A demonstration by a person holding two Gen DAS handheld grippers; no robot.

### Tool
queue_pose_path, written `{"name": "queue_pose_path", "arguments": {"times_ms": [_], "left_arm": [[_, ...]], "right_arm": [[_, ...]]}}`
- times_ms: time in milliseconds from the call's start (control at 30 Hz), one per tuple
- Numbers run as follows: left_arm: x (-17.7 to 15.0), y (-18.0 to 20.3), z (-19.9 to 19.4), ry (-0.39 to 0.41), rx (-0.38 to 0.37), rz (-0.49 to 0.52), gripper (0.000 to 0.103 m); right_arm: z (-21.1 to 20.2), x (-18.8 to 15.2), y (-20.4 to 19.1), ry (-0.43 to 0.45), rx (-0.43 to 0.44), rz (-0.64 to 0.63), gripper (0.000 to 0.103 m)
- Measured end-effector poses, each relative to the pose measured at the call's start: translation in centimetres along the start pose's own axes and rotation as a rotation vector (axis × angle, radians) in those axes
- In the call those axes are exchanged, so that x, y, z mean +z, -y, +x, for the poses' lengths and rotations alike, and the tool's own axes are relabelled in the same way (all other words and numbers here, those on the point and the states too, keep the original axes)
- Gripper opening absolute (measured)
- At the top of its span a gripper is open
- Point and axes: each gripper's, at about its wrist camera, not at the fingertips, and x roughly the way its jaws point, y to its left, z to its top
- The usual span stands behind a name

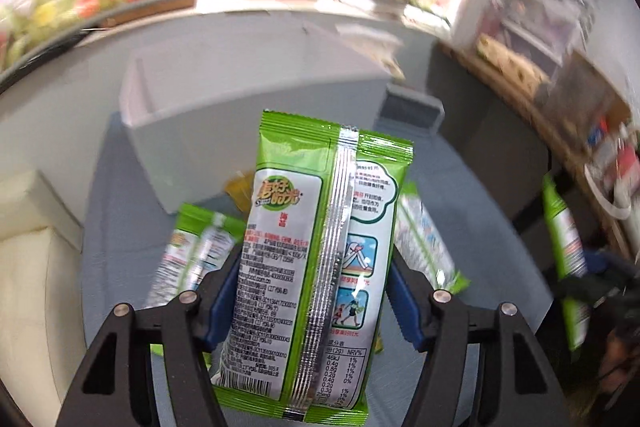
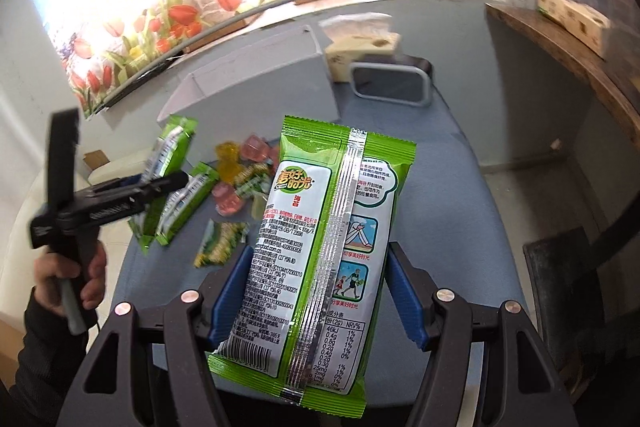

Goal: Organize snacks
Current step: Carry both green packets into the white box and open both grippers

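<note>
My left gripper (image 1: 316, 275) is shut on a green seaweed snack packet (image 1: 320, 259), held upright above the blue table (image 1: 120, 187). My right gripper (image 2: 316, 275) is shut on a second green seaweed packet (image 2: 320, 255). In the right wrist view the left gripper (image 2: 160, 183) shows at the left with its packet (image 2: 174, 143). Another green packet (image 2: 188, 203), jelly cups (image 2: 240, 163) and small green-yellow sachets (image 2: 220, 239) lie on the table. In the left wrist view two more green packets (image 1: 200, 247) (image 1: 424, 235) lie below. An open grey box (image 1: 240, 99) stands behind.
A grey box (image 2: 260, 79) and a dark-framed container (image 2: 392, 83) stand at the table's far end, with a tissue box (image 2: 360, 47) behind. A wooden shelf (image 2: 560, 47) runs along the right. A cream sofa (image 1: 32, 247) is at the left.
</note>
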Motion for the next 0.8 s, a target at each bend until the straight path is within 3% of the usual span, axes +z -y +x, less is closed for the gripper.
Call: {"name": "queue_pose_path", "arguments": {"times_ms": [133, 267, 400, 567, 700, 800], "left_arm": [[3.6, -1.7, -3.0, 0.075, 0.028, -0.138, 0.071], [7.6, -3.9, -3.6, 0.131, 0.03, -0.206, 0.071], [12.3, -6.0, -1.6, 0.142, -0.005, -0.264, 0.072], [16.5, -9.0, 2.3, 0.108, -0.021, -0.319, 0.072], [18.2, -10.9, 4.8, 0.083, -0.015, -0.331, 0.072], [19.1, -12.2, 6.2, 0.079, 0.0, -0.331, 0.079]], "right_arm": [[1.8, 3.3, -1.6, 0.026, 0.031, -0.055, 0.071], [3.9, 8.8, -3.6, 0.085, 0.071, -0.131, 0.071], [7.7, 15.7, -5.7, 0.112, 0.066, -0.198, 0.071], [14.0, 22.8, -7.7, 0.055, 0.057, -0.228, 0.071], [17.5, 25.4, -8.0, 0.012, 0.07, -0.212, 0.071], [19.2, 26.3, -8.4, 0.006, 0.038, -0.235, 0.072]]}}
